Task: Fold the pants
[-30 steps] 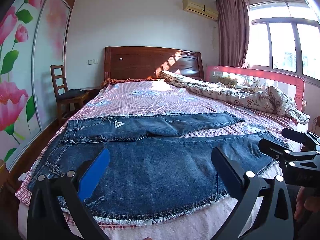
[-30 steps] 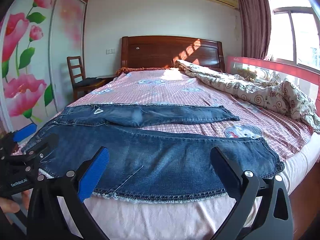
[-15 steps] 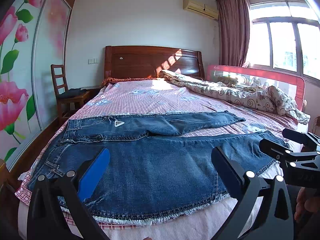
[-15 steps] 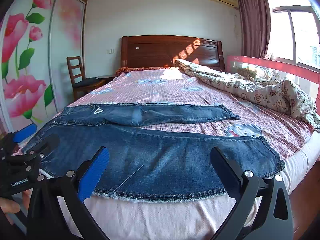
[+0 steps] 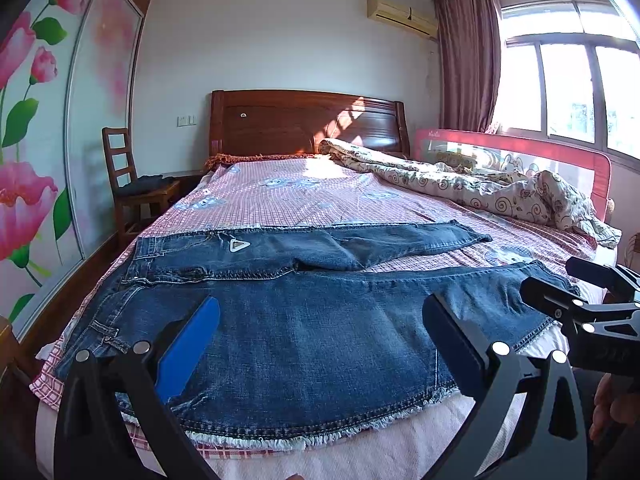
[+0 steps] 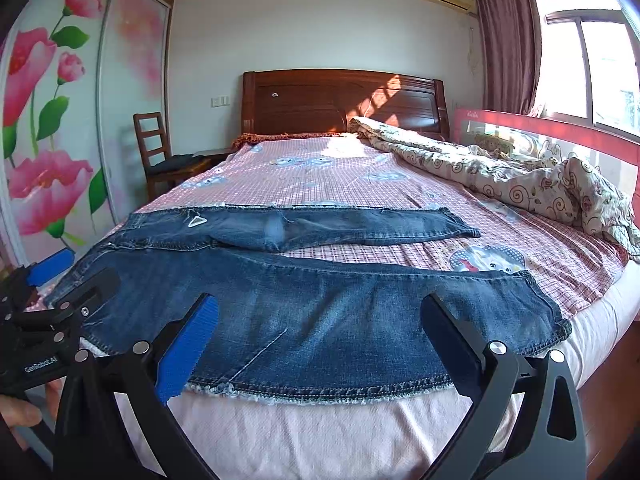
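Dark blue jeans (image 5: 312, 320) lie spread flat across the foot of the bed, waist at the left, both legs running right; they also show in the right wrist view (image 6: 320, 300). The far leg (image 6: 360, 228) lies apart from the near leg. My left gripper (image 5: 320, 344) is open and empty, held above the near frayed side seam. My right gripper (image 6: 320, 340) is open and empty, above the near leg. Each gripper shows in the other's view: the right one (image 5: 580, 304) near the hem, the left one (image 6: 60, 292) near the waist.
The bed has a pink checked sheet (image 5: 288, 196), a crumpled floral quilt (image 5: 480, 184) at the far right, a red side rail (image 5: 520, 152) and a wooden headboard (image 5: 304, 120). A wooden chair (image 5: 132, 184) stands at the left by the flowered wardrobe.
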The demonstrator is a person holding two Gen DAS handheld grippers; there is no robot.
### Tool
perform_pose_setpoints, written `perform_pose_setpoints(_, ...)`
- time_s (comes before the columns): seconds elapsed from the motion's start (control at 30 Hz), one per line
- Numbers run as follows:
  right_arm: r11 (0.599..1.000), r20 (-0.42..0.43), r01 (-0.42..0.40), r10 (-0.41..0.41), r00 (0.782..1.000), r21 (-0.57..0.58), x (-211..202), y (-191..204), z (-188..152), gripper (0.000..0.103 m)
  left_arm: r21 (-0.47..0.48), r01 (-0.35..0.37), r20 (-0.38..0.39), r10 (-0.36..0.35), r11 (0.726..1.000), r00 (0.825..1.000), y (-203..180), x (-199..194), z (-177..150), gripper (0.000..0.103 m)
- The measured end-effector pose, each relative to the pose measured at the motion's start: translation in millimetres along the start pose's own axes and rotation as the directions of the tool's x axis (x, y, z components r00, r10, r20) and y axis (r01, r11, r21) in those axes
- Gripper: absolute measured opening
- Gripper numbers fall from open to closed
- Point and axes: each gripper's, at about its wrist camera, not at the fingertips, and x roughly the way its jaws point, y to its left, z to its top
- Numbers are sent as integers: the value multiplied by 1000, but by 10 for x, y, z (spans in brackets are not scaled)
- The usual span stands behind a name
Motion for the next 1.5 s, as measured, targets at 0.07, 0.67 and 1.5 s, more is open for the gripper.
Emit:
perform_pose_setpoints(0.07, 1000, -2, -1, 1, 1000, 0, 11, -4, 2, 100, 0, 0, 0, 0, 1000, 1000, 3, -4, -4, 101)
perform_pose_setpoints(0.67, 998, -96, -47, 51, 994, 36, 249, -52, -76, 100, 28, 50, -246, -42, 998, 968, 316, 389, 140, 101)
perform_pose_setpoints(1.5, 978, -248, -205, 209, 946, 43, 1094, 430, 279, 100, -231, 116, -478, -217, 966, 851, 3323, 2948, 868, 101)
